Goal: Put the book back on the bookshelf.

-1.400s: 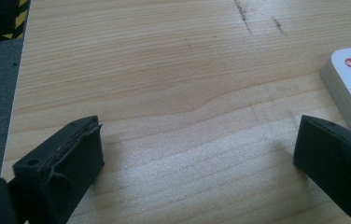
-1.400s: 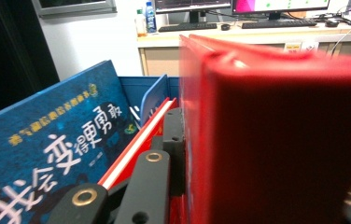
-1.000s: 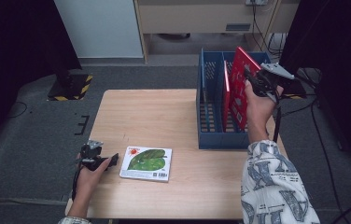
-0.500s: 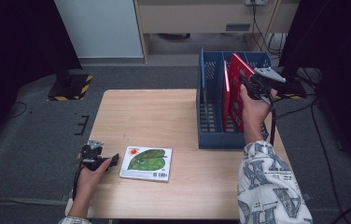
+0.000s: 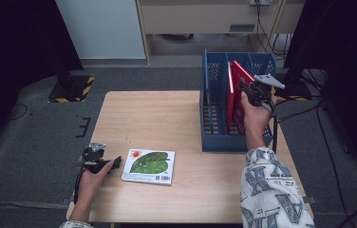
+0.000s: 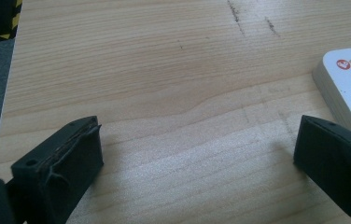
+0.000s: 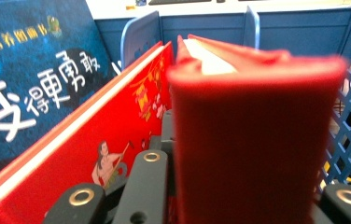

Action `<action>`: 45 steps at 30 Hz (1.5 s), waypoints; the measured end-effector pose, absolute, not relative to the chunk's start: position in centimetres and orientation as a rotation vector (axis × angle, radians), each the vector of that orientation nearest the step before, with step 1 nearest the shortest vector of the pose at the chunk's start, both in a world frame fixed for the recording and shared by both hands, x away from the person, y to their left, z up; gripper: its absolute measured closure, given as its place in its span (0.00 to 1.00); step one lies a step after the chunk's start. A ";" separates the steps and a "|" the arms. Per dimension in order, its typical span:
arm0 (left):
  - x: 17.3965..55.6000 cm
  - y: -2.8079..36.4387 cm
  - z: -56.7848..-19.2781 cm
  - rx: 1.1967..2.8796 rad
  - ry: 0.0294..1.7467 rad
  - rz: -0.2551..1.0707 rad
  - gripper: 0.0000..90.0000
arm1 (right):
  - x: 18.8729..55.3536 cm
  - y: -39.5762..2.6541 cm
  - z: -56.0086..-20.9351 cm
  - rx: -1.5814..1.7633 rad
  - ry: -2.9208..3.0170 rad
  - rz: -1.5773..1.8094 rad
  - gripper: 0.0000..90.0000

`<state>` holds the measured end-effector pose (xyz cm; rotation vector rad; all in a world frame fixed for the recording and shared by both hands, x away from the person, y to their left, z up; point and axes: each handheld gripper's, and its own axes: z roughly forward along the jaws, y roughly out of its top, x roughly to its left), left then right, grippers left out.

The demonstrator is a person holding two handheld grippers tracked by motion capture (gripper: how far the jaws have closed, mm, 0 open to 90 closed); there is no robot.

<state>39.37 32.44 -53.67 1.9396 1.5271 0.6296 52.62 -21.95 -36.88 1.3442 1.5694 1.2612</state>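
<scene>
The right gripper (image 5: 248, 91), clamped on a red book (image 5: 237, 95), is lowering it into the blue basket (image 5: 213, 109) beside another red book (image 7: 94, 140), and next the jaws must release; the left gripper (image 5: 111, 164) rests open near the green book (image 5: 149, 166).

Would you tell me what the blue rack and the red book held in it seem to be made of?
The blue rack looks like moulded plastic with a matt finish: its walls are an even grid of holes. The red book seems to be a smooth, slightly glossy board cover over pale paper pages, seen at its top edge.
</scene>
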 end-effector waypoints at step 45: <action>39.4 32.3 -53.7 1.936 1.527 0.627 0.00 | 47.9 -22.2 -37.5 1.357 1.677 1.206 0.80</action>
